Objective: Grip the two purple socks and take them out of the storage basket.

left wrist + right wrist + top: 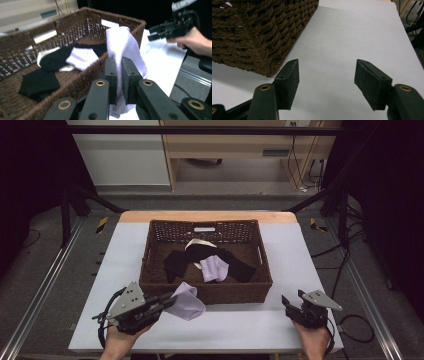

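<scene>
White table between parted fingers

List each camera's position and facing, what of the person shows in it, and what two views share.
High view: above the person's side, looking forward and down on the wicker basket; both hands and forearms show.
Left gripper view: rides the left gripper, looking along jaws shut on a pale lilac sock; the other hand shows.
Right gripper view: rides the right gripper, facing open jaws over the white table.
Shared: basket, in all three views.
</scene>
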Demonstrator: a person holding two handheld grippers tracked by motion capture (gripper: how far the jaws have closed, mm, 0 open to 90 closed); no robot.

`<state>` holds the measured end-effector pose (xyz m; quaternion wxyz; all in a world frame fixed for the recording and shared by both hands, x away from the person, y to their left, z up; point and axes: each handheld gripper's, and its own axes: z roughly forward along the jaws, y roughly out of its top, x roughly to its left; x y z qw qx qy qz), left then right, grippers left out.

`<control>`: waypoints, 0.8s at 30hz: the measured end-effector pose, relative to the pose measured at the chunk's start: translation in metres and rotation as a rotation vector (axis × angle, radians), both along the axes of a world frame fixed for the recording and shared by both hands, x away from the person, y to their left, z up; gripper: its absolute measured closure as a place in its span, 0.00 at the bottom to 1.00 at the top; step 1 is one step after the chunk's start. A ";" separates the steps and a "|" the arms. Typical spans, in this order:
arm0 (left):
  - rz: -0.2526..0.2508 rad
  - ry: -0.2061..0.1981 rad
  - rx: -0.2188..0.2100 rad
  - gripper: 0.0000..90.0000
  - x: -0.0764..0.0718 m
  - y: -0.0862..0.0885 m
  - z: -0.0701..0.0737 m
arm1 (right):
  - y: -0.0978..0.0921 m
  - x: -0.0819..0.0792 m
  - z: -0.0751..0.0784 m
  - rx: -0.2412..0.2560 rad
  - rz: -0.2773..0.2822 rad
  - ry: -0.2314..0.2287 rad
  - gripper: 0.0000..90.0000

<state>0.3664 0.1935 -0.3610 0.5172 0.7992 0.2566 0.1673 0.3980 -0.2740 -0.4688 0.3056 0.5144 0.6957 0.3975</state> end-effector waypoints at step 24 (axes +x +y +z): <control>-0.027 0.185 0.228 0.90 0.019 -0.035 -0.072 | 0.001 0.000 -0.001 -0.016 0.001 0.012 0.46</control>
